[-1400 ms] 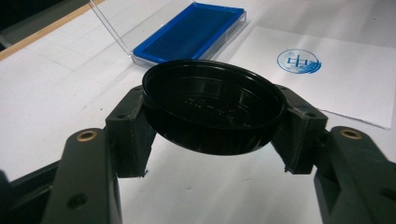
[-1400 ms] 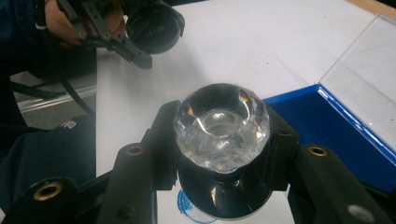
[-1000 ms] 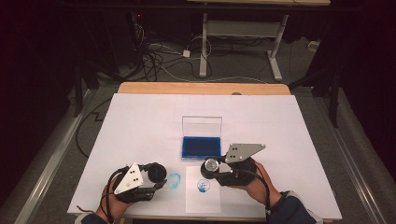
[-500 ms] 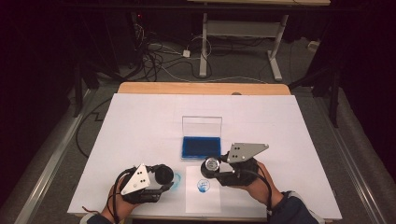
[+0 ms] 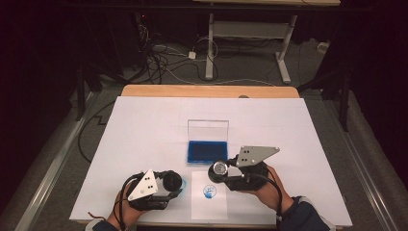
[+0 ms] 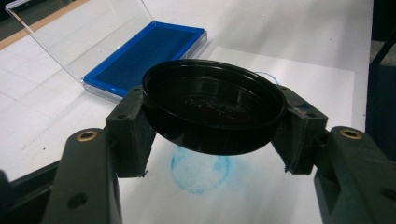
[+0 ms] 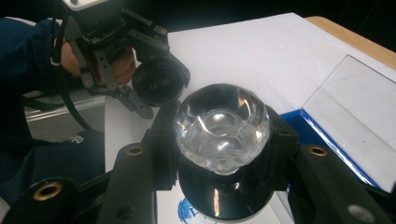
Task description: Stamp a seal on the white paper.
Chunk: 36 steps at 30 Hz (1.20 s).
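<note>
Smudging the fresh blue print [image 5: 210, 190] is the likeliest slip: the right gripper [image 5: 219, 169] clamps the glass-knobbed stamp [image 7: 222, 126] at twelve o'clock of it, inked face down. The left gripper [image 5: 172, 182], at nine o'clock, grips the black cap [image 6: 214, 109], whose underside lettering is illegible.

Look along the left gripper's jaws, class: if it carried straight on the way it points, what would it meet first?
Most likely the sheet of paper, at or just past the round blue stamp print. The left gripper, shut on the black cap, looks down over it. The blue ink pad lies farther on to the left; depth is uncertain.
</note>
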{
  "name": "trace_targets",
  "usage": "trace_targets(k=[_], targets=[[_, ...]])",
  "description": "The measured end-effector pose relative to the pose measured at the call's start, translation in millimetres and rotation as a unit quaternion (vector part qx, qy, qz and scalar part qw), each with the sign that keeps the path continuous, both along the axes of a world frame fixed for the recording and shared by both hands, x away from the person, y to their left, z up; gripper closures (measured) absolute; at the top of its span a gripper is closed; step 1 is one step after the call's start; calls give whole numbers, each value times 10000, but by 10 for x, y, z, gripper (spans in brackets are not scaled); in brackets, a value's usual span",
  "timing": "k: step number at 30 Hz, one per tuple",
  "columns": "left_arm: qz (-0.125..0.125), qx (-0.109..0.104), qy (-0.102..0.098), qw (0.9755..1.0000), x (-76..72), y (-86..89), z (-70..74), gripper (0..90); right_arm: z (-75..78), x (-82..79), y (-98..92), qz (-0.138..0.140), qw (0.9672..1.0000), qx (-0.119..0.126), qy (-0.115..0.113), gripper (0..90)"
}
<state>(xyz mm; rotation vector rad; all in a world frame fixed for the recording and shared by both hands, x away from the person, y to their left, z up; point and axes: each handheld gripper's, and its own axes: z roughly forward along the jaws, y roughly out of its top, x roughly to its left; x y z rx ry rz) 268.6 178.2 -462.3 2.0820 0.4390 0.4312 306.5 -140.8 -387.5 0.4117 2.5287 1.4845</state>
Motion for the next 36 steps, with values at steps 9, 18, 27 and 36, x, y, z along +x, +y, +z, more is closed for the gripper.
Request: trace_targets(k=[9,18,27,36], targets=[[-44,-13,30,10000,23,-30,-10,361,24,20,-27,-10,10000,45,-4,570],[-62,7,38,10000,32,-54,-15,361,55,4,-52,-31,9999,86,-52,570],[-82,12,49,10000,42,-65,-22,361,68,3,-72,-54,9999,126,-45,570],[-125,12,71,9999,52,-91,-24,361,70,-4,-70,-49,9999,148,-48,570]])
